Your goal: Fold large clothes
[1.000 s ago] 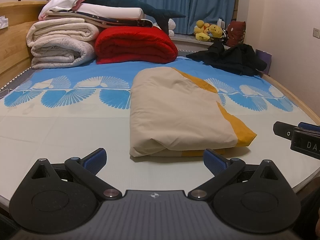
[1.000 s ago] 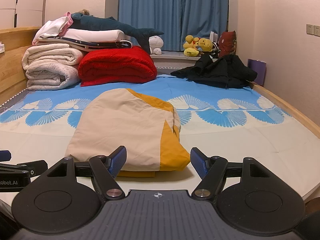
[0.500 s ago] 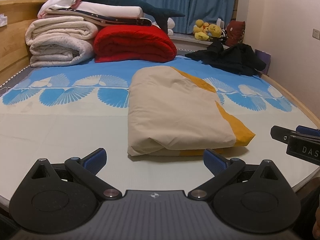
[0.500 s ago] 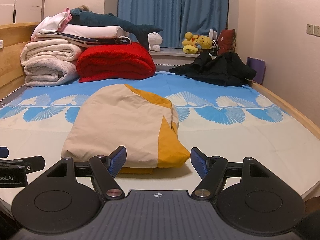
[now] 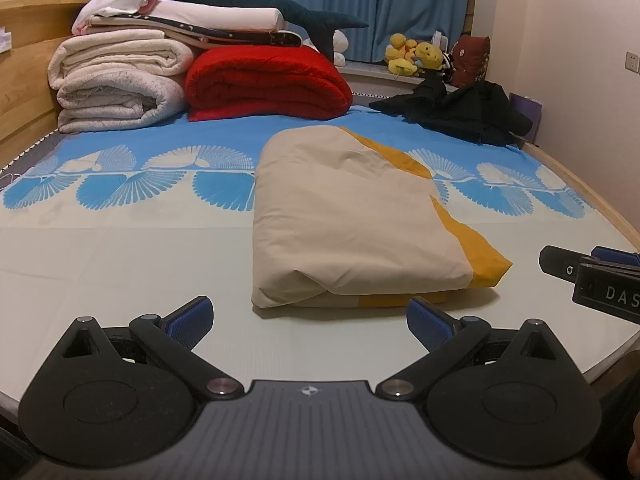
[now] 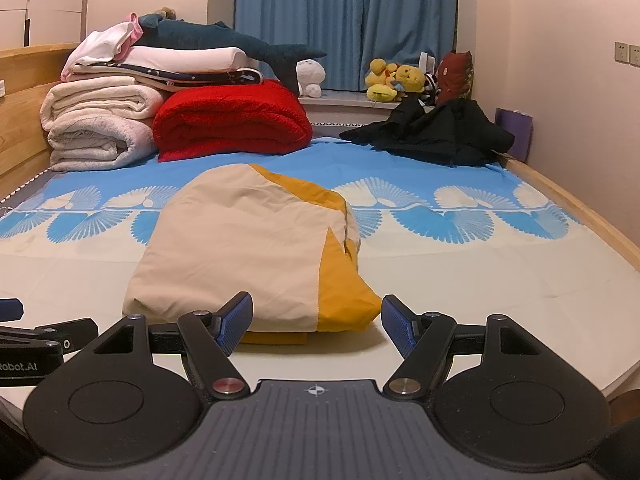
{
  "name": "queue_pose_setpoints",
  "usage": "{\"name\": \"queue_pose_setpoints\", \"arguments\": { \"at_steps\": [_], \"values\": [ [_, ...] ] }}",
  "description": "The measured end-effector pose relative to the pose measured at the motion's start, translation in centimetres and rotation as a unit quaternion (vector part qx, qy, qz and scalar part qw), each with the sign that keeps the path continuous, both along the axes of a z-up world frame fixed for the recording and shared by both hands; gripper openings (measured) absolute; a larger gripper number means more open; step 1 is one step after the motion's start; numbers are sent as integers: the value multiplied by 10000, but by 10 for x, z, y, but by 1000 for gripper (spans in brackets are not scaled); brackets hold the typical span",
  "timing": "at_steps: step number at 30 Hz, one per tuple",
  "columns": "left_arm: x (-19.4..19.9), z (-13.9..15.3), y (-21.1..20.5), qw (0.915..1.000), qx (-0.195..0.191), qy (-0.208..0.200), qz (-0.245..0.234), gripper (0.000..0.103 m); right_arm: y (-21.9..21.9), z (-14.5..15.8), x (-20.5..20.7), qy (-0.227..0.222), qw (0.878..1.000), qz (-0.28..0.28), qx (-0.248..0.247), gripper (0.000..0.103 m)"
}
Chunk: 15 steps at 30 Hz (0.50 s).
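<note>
Both wrist views sit low at the near edge of the bed (image 5: 120, 264), facing along it toward the curtain (image 6: 344, 20). Left view looks from left of the folded garment (image 5: 352, 224), right view from its right, slightly nearer; both share garment, red blanket (image 6: 232, 120), window side

blue curtains (image 6: 344, 20) | cream walls (image 6: 560, 40) | wooden bedframe (image 5: 20, 92) | window probably behind
</note>
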<state>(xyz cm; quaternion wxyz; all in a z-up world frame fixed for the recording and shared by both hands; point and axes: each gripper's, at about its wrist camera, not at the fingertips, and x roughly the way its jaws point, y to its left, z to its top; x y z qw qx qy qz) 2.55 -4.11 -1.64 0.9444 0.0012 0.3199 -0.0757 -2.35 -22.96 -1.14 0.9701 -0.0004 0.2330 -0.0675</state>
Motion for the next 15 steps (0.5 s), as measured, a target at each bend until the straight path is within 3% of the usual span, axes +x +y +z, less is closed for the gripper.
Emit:
{"name": "queue_pose_setpoints", "arguments": {
  "at_steps": [15],
  "values": [
    [3, -2, -1, 10000, -15, -9, -39, 103, 1, -1, 1, 29, 10000, 64, -19, 73]
  ]
}}
